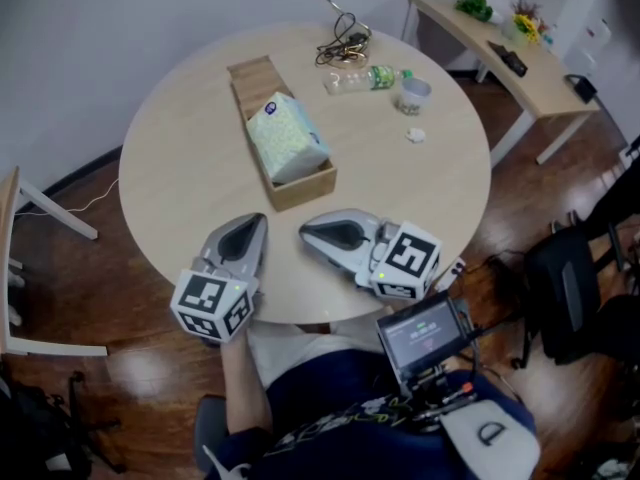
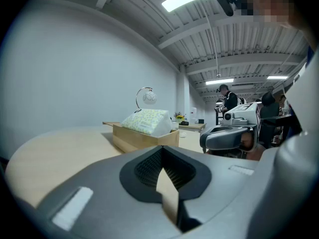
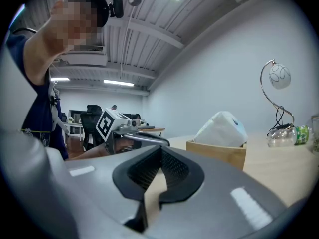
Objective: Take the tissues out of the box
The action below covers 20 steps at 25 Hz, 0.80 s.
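Observation:
A long wooden box (image 1: 300, 186) lies on the round table (image 1: 180, 138), with a soft pack of tissues (image 1: 285, 138) standing out of its near end. My left gripper (image 1: 258, 221) rests shut near the table's front edge, short of the box and left of it. The right gripper (image 1: 305, 231) lies shut beside it, its tip pointing left, just below the box's near corner. In the left gripper view the box (image 2: 144, 138) and tissues (image 2: 144, 121) stand ahead, beyond the closed left gripper (image 2: 162, 151). In the right gripper view the tissues (image 3: 222, 130) are on the right, beyond the closed right gripper (image 3: 160, 152). Neither gripper holds anything.
At the table's far side lie a plastic bottle (image 1: 365, 78), a cup (image 1: 413, 93), a crumpled white scrap (image 1: 416, 135) and a lamp's tangled cable (image 1: 340, 48). A side desk (image 1: 500, 43) stands at the back right. A small screen (image 1: 425, 333) hangs below my right hand.

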Available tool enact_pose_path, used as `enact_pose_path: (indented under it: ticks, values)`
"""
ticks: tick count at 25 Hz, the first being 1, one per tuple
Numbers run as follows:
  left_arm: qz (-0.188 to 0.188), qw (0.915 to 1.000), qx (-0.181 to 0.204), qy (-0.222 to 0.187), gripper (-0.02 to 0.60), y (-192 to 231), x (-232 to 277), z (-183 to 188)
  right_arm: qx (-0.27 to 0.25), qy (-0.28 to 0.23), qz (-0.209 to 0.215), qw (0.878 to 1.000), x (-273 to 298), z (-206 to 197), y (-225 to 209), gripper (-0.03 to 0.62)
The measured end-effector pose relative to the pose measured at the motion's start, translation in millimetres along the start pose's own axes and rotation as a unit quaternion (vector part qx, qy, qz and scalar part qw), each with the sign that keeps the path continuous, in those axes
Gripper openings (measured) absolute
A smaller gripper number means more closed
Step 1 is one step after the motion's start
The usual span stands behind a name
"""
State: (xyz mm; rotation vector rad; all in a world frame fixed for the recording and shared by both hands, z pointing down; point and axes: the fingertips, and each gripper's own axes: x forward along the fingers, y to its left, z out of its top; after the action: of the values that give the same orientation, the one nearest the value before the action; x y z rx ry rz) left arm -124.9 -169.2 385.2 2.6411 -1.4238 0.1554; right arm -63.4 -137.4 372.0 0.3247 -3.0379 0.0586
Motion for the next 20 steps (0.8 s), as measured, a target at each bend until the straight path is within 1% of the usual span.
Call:
enact_pose_path:
  ticks: [5, 10, 16, 18, 20]
  values:
    - [0.000, 1.0000, 0.000, 0.000, 0.003, 0.6, 0.3, -0.9, -0.002, 0.005, 0.011, 1.000, 1.2, -2.1, 2.8, 0.000]
    - [0.001, 1.0000, 0.000, 0.000, 0.003, 1.6, 0.5, -1.1, -0.001, 0.003, 0.013, 1.000, 2.4, -2.0, 3.0, 0.000]
    - [-0.002, 1.0000, 0.001, 0.003, 0.003, -0.6, 2.6, -4.7, 0.001, -0.010, 0.012, 1.000, -3.4, -2.3, 0.5, 0.000]
    - [-0.002, 1.0000, 0.001, 0.005, 0.003, -0.4, 3.5, -5.4, -0.006, -0.025, -0.001, 1.000, -9.6, 2.7, -5.0, 0.000]
    - [0.014, 0.9999, -0.001, 0.005, 0.003, 7.2, 2.2, -5.3, -0.045, -0.050, -0.027, 0.997, -16.6, 14.6, -12.3, 0.000]
